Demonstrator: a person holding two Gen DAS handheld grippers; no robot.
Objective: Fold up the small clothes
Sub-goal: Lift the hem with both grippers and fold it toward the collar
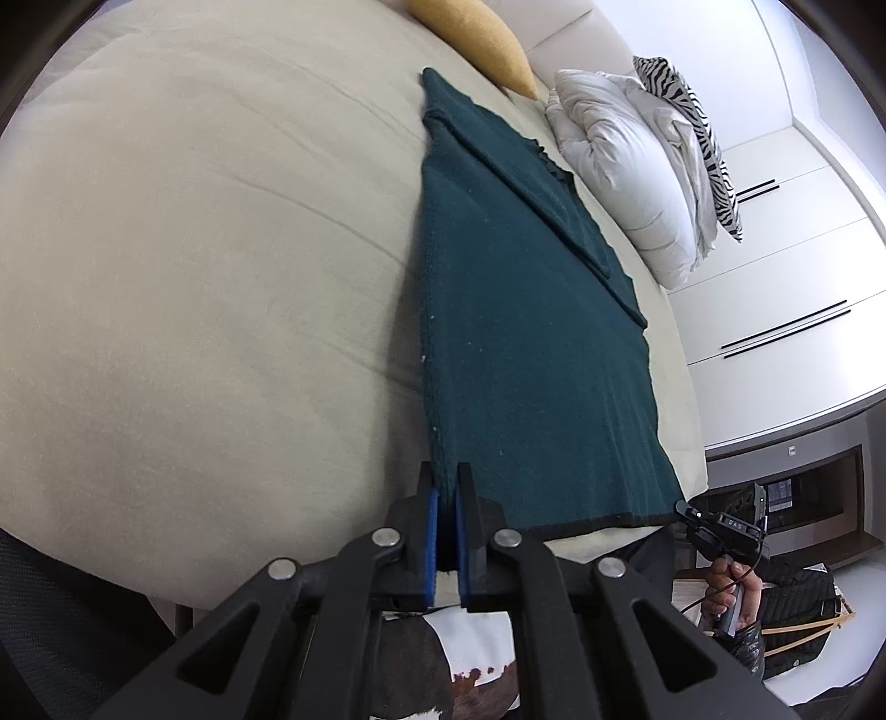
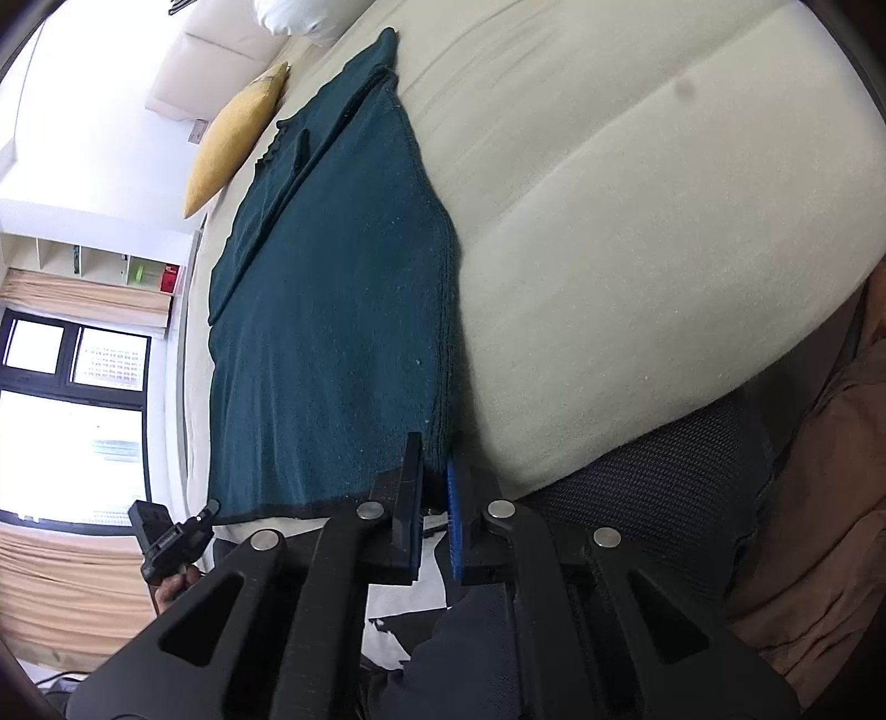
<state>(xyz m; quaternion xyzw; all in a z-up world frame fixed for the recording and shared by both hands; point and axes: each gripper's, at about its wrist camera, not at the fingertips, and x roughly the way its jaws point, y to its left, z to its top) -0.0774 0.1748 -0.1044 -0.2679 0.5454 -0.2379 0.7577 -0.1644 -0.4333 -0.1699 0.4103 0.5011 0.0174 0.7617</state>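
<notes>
While the dark teal garment lies stretched flat on the cream bed, each of the 2 grippers has a near corner of its hem. The left gripper is clamped on the corner right at its tips, blue pads pressed to the cloth, and the rest of the garment runs away ahead of it and to its right. The right gripper is likewise closed on the opposite hem corner, with the fabric spreading ahead and to its left. From the left gripper's side, the right one shows off to the right at the far end of the black-edged hem, a hand wrapped round its handle. A folded flap lies across the garment's far part. Beyond the cloth's far end sit a mustard cushion, a white duvet bundle and a zebra-striped pillow.
</notes>
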